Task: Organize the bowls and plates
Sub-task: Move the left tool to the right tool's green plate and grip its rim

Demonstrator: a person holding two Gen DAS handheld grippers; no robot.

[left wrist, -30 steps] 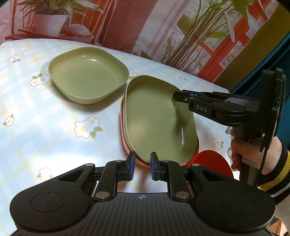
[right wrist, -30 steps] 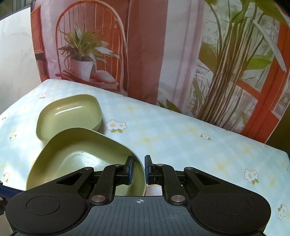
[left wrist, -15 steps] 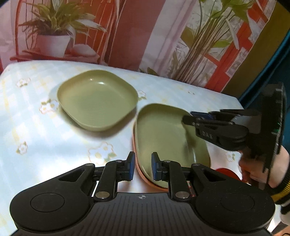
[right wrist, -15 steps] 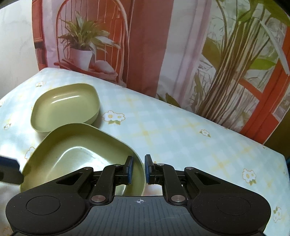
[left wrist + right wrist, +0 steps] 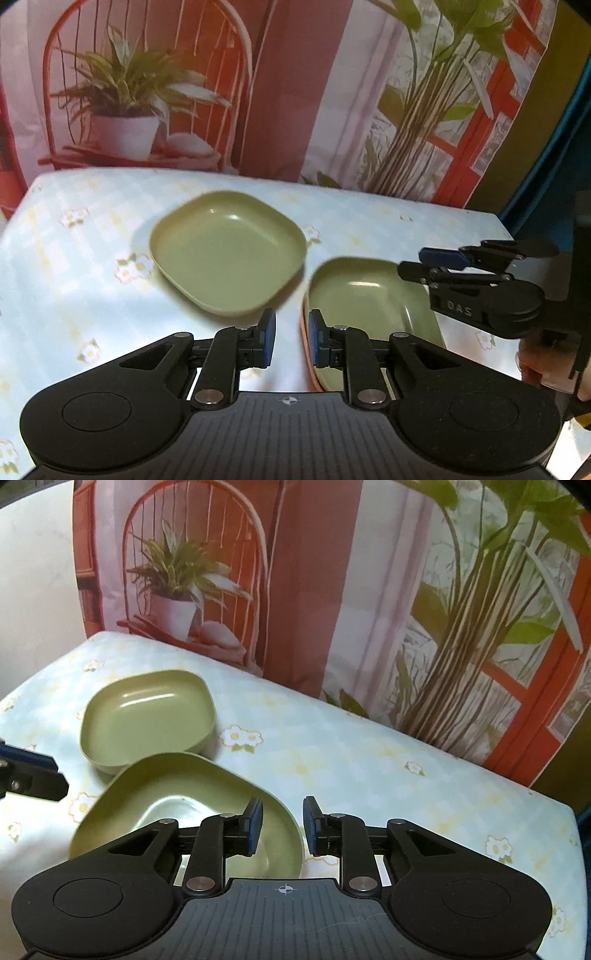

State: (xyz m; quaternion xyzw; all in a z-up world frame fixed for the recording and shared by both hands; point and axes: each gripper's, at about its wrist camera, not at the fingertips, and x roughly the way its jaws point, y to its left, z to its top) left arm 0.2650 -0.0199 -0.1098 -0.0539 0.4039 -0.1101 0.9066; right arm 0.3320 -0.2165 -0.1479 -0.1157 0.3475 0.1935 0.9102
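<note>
Two olive-green dishes lie on the flowered tablecloth. The far green dish [image 5: 229,251] [image 5: 147,716] stands alone. The near green dish [image 5: 369,306] [image 5: 184,812] rests nested in an orange dish [image 5: 314,382], of which only the rim shows. My right gripper [image 5: 282,823] [image 5: 428,262] is at the near dish's right rim. Its jaws are opening; the rim lies between the pads, which stand clear of it. My left gripper [image 5: 290,332] [image 5: 33,775] hovers in front of the two dishes, jaws a little apart and empty.
The table [image 5: 369,768] ends at a printed backdrop of plants and a chair [image 5: 295,92]. Its right edge [image 5: 506,229] drops off beside a dark blue surface. A person's hand [image 5: 535,365] holds the right gripper at the right of the left wrist view.
The right gripper's jaws have parted from the near green dish's rim, which they pinched before. The left gripper has risen and drawn back from the stacked dishes, so both sit farther off.
</note>
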